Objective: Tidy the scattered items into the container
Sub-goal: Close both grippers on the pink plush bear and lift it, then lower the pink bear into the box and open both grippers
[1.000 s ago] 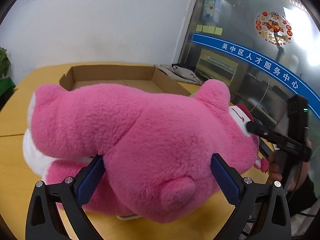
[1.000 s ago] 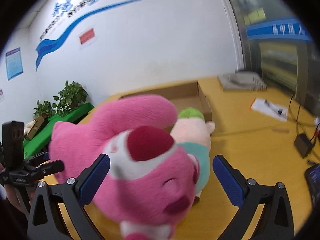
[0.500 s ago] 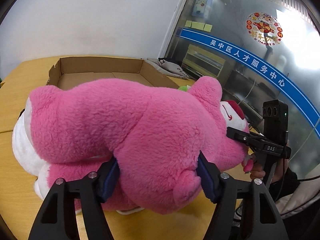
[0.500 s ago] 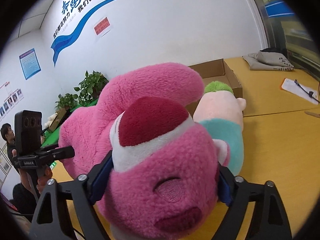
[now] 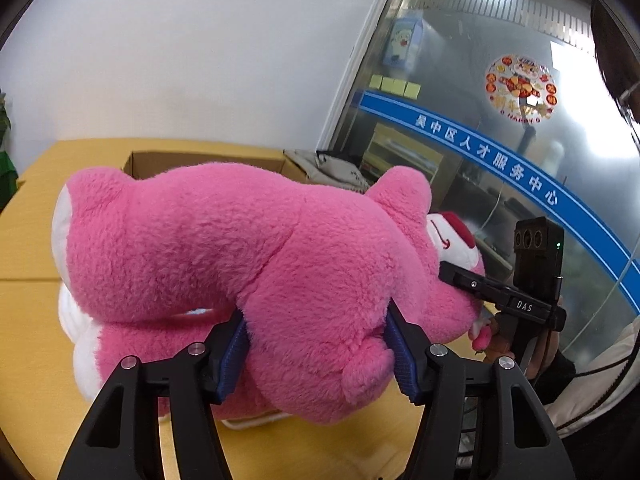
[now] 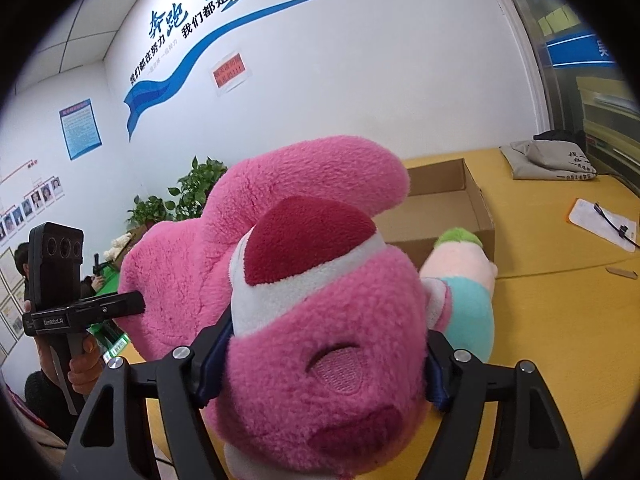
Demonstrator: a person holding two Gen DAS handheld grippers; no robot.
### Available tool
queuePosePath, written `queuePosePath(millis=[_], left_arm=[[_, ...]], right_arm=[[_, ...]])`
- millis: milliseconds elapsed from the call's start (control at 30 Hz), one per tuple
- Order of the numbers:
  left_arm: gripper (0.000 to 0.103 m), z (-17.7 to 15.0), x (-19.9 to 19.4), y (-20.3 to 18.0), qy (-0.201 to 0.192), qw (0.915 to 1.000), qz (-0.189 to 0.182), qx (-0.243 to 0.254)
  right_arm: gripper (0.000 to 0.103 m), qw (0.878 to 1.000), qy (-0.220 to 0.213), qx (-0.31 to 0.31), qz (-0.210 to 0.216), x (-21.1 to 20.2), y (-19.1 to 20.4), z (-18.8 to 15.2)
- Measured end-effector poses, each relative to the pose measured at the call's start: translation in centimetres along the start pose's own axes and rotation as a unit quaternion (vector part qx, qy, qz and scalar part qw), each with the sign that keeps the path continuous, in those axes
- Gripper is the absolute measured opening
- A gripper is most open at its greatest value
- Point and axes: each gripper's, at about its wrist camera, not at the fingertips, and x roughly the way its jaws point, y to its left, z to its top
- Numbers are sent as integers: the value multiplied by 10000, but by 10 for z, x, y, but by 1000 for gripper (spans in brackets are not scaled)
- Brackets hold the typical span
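Near the front edge of the table [image 5: 24, 240], the pink plush bear [image 5: 248, 248] is pinched by both tools: your left gripper [image 5: 316, 344] squeezes its rump and your right gripper [image 6: 326, 364] clamps its head. The step in hand appears to be the 2-handed lift. Next, carry the bear over the near wall of the cardboard box [image 6: 452, 200], clear of the green-haired plush [image 6: 464, 280], before releasing.

Office backdrop around the yellow table [image 6: 560, 320]

A folded grey bag [image 6: 548, 160] and a paper sheet [image 6: 602, 224] lie on it; potted plants [image 6: 180, 196] line the white wall [image 6: 360, 80].
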Motion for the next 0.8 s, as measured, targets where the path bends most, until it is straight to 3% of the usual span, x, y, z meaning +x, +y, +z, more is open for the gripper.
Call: queuePosePath(millis=[267,433,633,800], left_arm=[[66,88,0,12,-344,9985,139,396],[66,158,27,47,-387,9982,161,427],[66,247,108,103,-48,9990,233,379],[66,275,216,158,664,9976,120,-144]], right_arm=[[76,9985,-455,-289,114,18,7,78],[76,9965,-699,-435,174,56,-2,145],[76,9980,-562,-188,218,137,-49,221],[76,9998,2,172,-73,217,-114,253]])
